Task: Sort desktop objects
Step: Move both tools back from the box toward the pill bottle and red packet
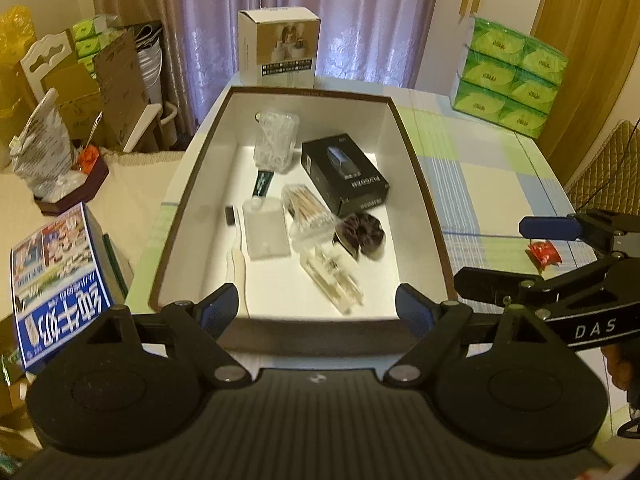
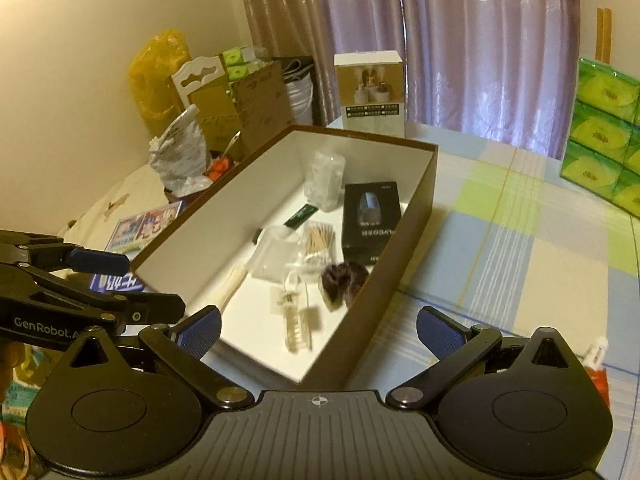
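A brown-rimmed box (image 1: 412,152) (image 2: 424,200) with a white inside stands on the checked tablecloth. In it lie a black carton (image 1: 344,172) (image 2: 370,216), a dark scrunchie (image 1: 362,234) (image 2: 344,280), a clear bottle (image 1: 332,276) (image 2: 296,320), a bag of cotton swabs (image 1: 308,212) (image 2: 318,242), a translucent container (image 1: 266,226) (image 2: 274,256) and a clear pack (image 1: 276,142). My left gripper (image 1: 318,312) (image 2: 148,284) hangs open over the box's near end, holding nothing. My right gripper (image 2: 320,328) (image 1: 492,254) is open and empty at the box's right corner.
A red wrapper (image 1: 544,254) lies on the cloth right of the box, and a red-and-white sachet (image 2: 596,364) near my right gripper. A white carton (image 1: 278,46) stands behind the box, green tissue packs (image 1: 508,76) at back right, a blue printed carton (image 1: 60,280) left.
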